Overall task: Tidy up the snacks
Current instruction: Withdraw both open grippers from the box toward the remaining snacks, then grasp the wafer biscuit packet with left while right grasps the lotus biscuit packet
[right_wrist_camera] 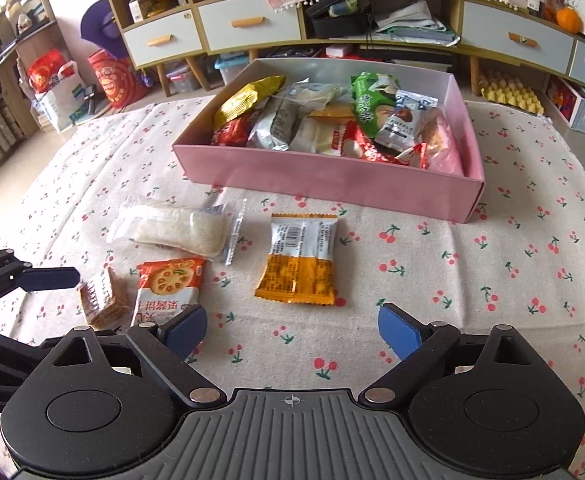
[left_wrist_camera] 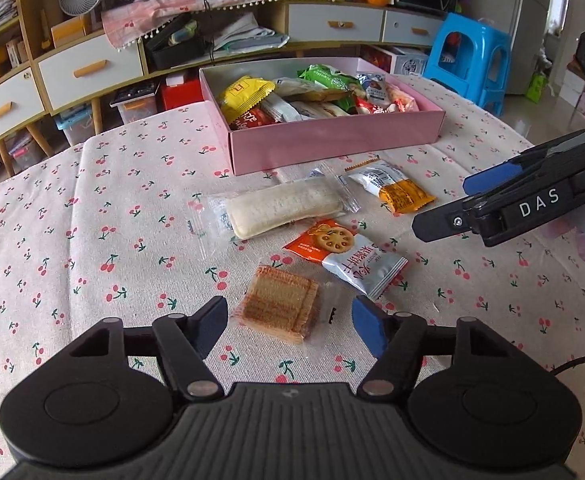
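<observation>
Four loose snacks lie on the cherry-print tablecloth [left_wrist_camera: 92, 220] in front of a pink box [left_wrist_camera: 332, 142] [right_wrist_camera: 324, 184] that is full of snack packs. My left gripper [left_wrist_camera: 290, 322] is open around a clear-wrapped brown wafer pack [left_wrist_camera: 280, 306] [right_wrist_camera: 102, 300]; the pads stand close on either side of it. Beyond the wafer lie an orange-and-silver cracker pack [left_wrist_camera: 344, 256] [right_wrist_camera: 168, 288] and a long white bread pack [left_wrist_camera: 284, 208] [right_wrist_camera: 176, 230]. My right gripper [right_wrist_camera: 292, 330] [left_wrist_camera: 444, 206] is wide open with nothing in it, just short of an orange-and-white pack [right_wrist_camera: 298, 260] [left_wrist_camera: 392, 190] lying barcode side up.
Low cabinets with white drawers [left_wrist_camera: 88, 68] and cluttered shelves run behind the table. A blue plastic stool [left_wrist_camera: 468, 60] stands at the back right. Bags [right_wrist_camera: 52, 80] and a yellow egg tray [right_wrist_camera: 508, 92] sit on the floor. Bare cloth stretches left of the snacks [left_wrist_camera: 72, 260].
</observation>
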